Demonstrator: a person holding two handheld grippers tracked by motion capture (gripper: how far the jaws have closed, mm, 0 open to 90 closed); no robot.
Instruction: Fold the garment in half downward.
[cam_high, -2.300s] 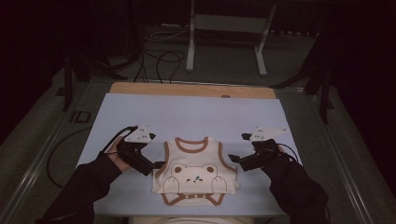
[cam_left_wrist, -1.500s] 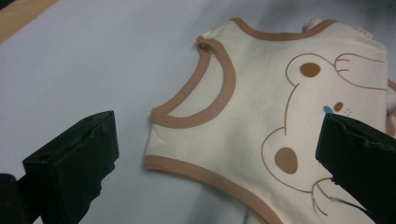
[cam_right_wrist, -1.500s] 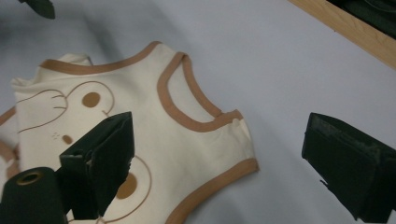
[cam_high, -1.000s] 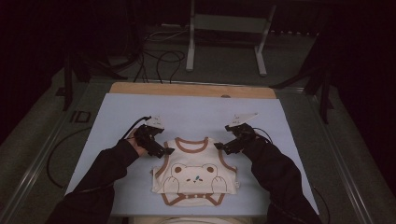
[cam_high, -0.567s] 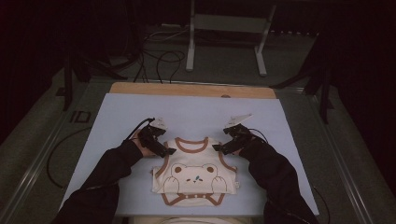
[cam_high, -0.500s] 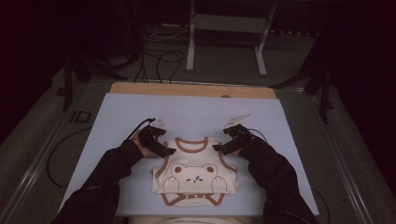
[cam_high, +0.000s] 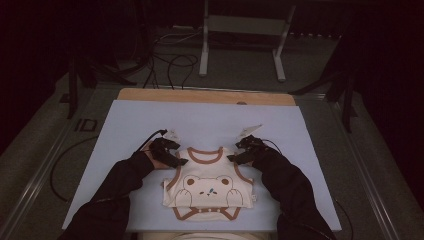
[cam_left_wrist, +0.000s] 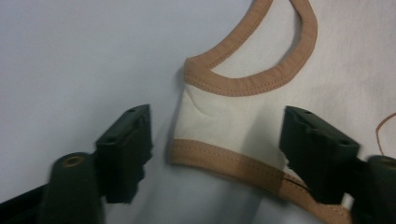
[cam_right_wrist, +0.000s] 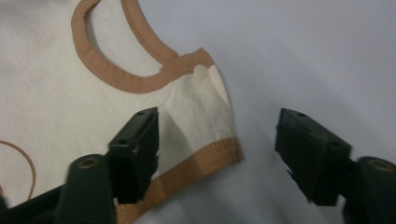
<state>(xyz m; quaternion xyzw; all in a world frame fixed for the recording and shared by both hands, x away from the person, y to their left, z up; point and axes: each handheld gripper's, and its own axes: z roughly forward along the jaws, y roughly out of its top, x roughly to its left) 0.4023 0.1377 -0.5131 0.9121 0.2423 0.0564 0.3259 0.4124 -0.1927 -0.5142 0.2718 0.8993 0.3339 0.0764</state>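
My cream baby vest with tan trim and a bear print (cam_high: 207, 187) lies flat on the pale blue worktop (cam_high: 210, 120). Both my left gripper (cam_left_wrist: 215, 154) and right gripper (cam_right_wrist: 217, 149) have jaws spread wide, straddling its shoulder straps; I should lower squarely and pinch both layers evenly.

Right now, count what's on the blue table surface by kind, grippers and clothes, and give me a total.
Grippers: 2, the left gripper and the right gripper, both open at the shoulder straps.
Garments: 1, a cream bear vest with brown trim.
Total: 3
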